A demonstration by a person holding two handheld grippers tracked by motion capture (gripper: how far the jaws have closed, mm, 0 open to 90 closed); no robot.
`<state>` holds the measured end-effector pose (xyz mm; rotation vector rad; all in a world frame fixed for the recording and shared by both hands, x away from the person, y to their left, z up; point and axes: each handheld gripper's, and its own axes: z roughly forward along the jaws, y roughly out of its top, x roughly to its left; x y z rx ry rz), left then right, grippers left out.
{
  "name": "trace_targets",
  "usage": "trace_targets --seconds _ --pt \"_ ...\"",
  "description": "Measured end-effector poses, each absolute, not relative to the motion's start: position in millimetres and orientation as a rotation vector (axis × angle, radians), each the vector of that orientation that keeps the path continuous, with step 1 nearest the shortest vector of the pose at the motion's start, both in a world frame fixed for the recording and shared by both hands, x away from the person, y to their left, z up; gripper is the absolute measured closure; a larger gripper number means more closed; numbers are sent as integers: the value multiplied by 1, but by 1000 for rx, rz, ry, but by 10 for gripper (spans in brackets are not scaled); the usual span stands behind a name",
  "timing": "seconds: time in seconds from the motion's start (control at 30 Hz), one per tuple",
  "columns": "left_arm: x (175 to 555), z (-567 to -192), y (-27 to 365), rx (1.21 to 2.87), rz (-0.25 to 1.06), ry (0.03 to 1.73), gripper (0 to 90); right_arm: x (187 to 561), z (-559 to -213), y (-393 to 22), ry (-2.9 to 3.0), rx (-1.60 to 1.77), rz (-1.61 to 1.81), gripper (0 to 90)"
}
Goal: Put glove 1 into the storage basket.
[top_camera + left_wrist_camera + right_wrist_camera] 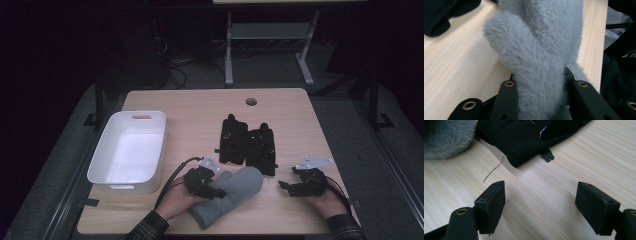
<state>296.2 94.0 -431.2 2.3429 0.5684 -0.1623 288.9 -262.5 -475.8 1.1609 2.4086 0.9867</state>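
Observation:
A fuzzy grey mitten (235,192) lies near the table's front edge, its thumb pointing up-left. My left gripper (215,191) is shut on the mitten's cuff end; in the left gripper view the grey mitten (539,50) bulges between both jaws of the left gripper (541,86), pinched. A pair of black gloves (247,142) lies side by side just behind it. At the front right my right gripper (286,187) rests low over the wood, open. In the right gripper view my right gripper (540,197) has bare table between its pads, with the black glove's cuff (524,135) ahead of it.
A white plastic bin (100,150) stands at the table's left side with nothing in it. A round cable hole (251,101) sits at the back of the wooden table (190,107). A loose thread (494,168) and a small black clip (547,154) lie by the glove.

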Motion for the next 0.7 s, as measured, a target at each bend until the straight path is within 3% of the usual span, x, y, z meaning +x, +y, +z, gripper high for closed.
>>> trace_targets --seconds 0.27,0.4,0.7 --pt "297 -411 101 2286 -128 593 697 289 -478 -263 2386 1158 1012 202" --pt "302 -389 111 2261 -78 604 697 289 -482 -264 2354 1161 1034 143" --pt "312 -351 135 2221 12 631 695 290 -482 -264 2353 1169 1027 132"
